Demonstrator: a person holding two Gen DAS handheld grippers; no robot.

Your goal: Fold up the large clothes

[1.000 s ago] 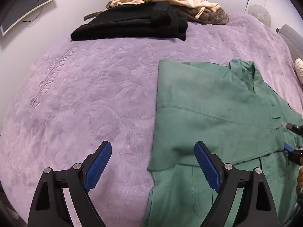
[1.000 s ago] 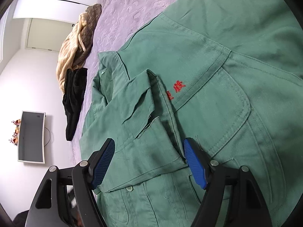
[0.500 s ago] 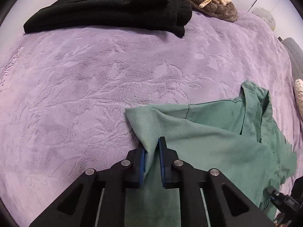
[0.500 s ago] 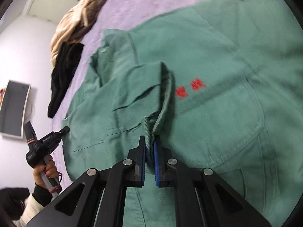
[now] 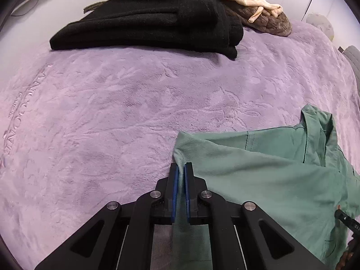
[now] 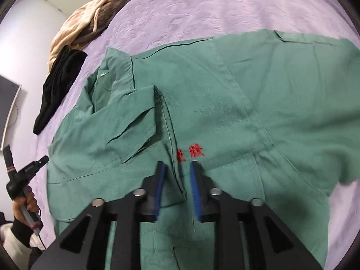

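Green jacket [image 6: 225, 103] spread on purple bed [image 5: 112, 112]. Left gripper [image 5: 181, 168] fingers clamped on folded side edge. Right gripper [image 6: 176, 168] fingers have just been opening, placket edge loose between them, pads not pressing. Advice: keep left pinch firm, carry edge low and level toward centre, re-grip right before smoothing.

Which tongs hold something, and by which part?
The left tongs pinch the green jacket at its folded corner. The right tongs, just opening, grip nothing.
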